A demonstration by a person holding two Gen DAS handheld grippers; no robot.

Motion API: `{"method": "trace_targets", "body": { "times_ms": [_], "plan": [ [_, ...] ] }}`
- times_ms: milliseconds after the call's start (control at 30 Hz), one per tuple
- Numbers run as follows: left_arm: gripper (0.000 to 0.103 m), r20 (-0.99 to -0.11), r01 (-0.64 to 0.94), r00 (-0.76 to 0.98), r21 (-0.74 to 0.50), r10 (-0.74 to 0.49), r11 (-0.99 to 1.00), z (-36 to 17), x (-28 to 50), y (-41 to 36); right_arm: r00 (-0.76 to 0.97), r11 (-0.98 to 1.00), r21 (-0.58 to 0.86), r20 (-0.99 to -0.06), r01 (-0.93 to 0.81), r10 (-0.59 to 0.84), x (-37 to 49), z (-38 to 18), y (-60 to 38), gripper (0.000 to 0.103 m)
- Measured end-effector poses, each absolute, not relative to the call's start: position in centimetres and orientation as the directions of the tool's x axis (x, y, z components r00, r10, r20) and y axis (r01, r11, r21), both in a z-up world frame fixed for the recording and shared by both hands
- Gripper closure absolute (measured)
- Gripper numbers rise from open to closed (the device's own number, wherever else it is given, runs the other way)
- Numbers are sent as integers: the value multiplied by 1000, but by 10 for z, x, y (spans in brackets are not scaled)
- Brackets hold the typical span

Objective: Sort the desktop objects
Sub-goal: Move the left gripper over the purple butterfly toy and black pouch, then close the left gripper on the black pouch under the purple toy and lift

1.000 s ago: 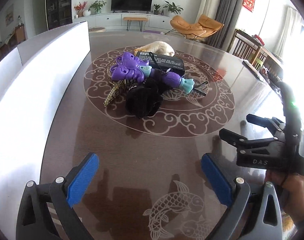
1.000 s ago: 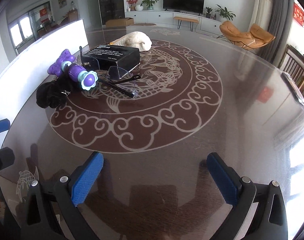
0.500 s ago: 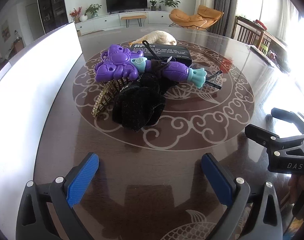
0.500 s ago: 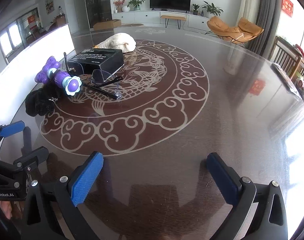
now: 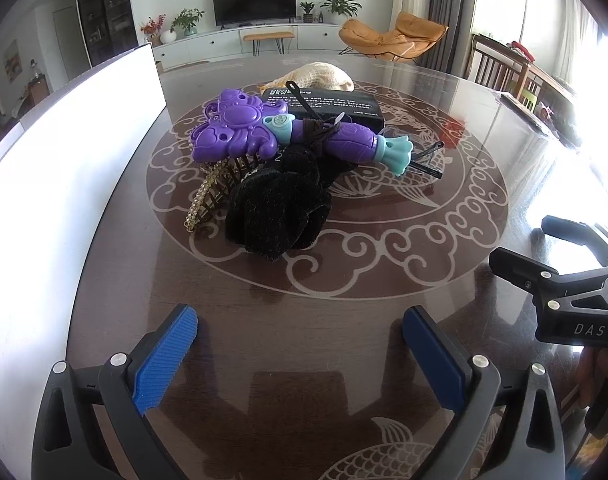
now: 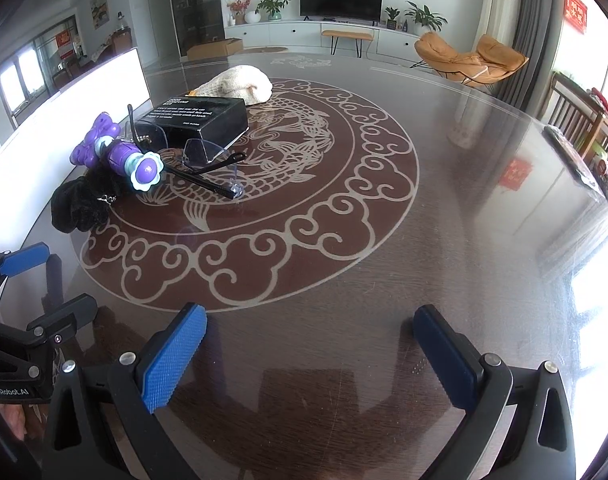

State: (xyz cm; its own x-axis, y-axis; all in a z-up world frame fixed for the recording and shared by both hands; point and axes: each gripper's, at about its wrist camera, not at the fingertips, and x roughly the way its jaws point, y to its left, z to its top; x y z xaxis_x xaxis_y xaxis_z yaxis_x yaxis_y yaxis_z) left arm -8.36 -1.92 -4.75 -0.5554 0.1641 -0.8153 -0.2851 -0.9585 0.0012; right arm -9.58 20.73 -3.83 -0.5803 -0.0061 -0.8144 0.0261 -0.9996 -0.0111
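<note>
A heap lies on the round table ahead of my left gripper (image 5: pixel 299 344), which is open and empty. Nearest is a black fuzzy cloth (image 5: pixel 277 208), with a rhinestone hair clip (image 5: pixel 205 196) at its left. On top rests a purple toy (image 5: pixel 263 130) with teal ends. Behind it sit a black box (image 5: pixel 324 104) and a cream knit item (image 5: pixel 316 74). Clear glasses (image 6: pixel 207 160) with black arms lie beside the box. My right gripper (image 6: pixel 310 344) is open over bare tabletop, well right of the heap; its body (image 5: pixel 564 280) shows at the left wrist view's right edge.
A white board (image 5: pixel 83 152) stands along the table's left side. The dark table (image 6: pixel 424 240) has a pale fish-and-cloud pattern. A dark flat object (image 6: pixel 572 160) lies near the far right edge, with wooden chairs beyond.
My left gripper has come closer to the heap, which now looks larger and more central. The right gripper shifted slightly; both stayed open.
</note>
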Motion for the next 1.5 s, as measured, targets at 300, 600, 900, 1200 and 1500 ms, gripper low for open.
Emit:
{"method": "trace_targets", "body": {
  "times_ms": [300, 600, 900, 1200, 1500],
  "plan": [
    [0, -824, -303, -526, -51, 212, -952, -39, -93, -40, -580, -1000, -11, -814, 26, -6, -96, -39, 208, 0],
    [0, -790, -353, -568, -21, 232, -935, -11, -136, -23, -580, -1000, -10, -815, 28, -8, -97, -38, 208, 0],
    [70, -828, -390, -529, 44, 185, -920, -21, -140, -2, -580, -1000, -10, -815, 29, -8, -97, -38, 208, 0],
    [71, -829, -408, -505, -15, 240, -913, -18, -60, -38, -583, -1000, -1, -812, 27, -15, -98, -36, 208, 0],
    [70, -823, -417, -498, -48, 273, -907, -20, -47, -44, -581, -1000, -7, -814, 27, -10, -97, -37, 207, 0]
  ]
}}
